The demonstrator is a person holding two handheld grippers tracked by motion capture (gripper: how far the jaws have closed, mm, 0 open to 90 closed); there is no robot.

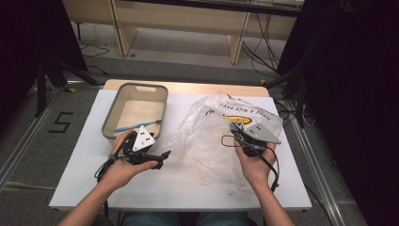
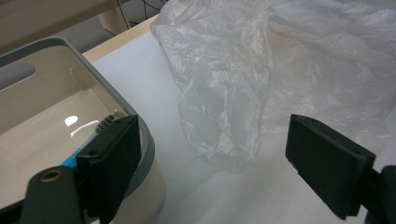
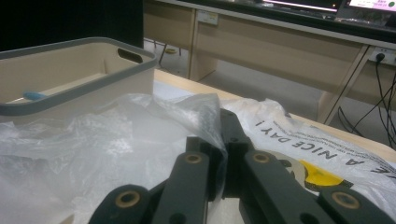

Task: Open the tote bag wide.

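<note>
Plastic bag (image 3: 154, 135) in R jaws

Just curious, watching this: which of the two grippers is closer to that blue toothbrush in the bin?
Left. The left gripper sits right by the bin's near end, where the toothbrush lies. The right gripper is off across the table, fingers shut on the plastic bag.

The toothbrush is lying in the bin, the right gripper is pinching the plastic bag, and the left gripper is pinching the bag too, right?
Not quite. The left gripper isn't pinching anything: the left gripper view shows its jaws wide apart beside the bin, with nothing between the pads. The rest holds: the toothbrush lies in the bin, and the right gripper is shut on the plastic bag.
</note>
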